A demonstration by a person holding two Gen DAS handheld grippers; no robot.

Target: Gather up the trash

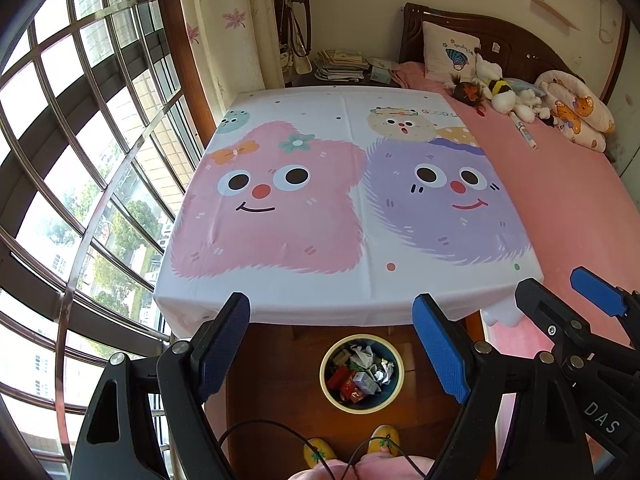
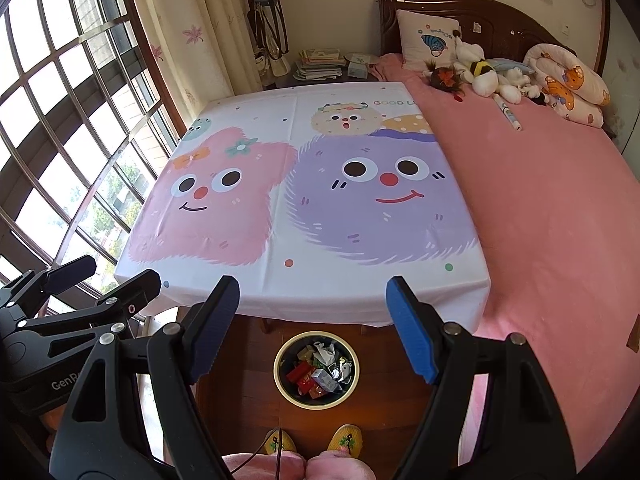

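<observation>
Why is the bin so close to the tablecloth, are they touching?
Apart. In the right wrist view, bare wood floor shows between the bin rim and the hanging edge of the tablecloth; the left wrist view shows the same gap.

A smooth printed cloth [image 1: 344, 200] covers the table, the floor [image 1: 280, 392] is glossy reddish wood, the bedspread [image 1: 560, 200] looks soft and fleecy, and crumpled paper and shiny wrappers fill the bin [image 1: 362, 408].

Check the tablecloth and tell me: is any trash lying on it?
No. The tablecloth shows only its printed cartoon faces, while the wrappers and crumpled paper sit in the bin on the floor.
</observation>
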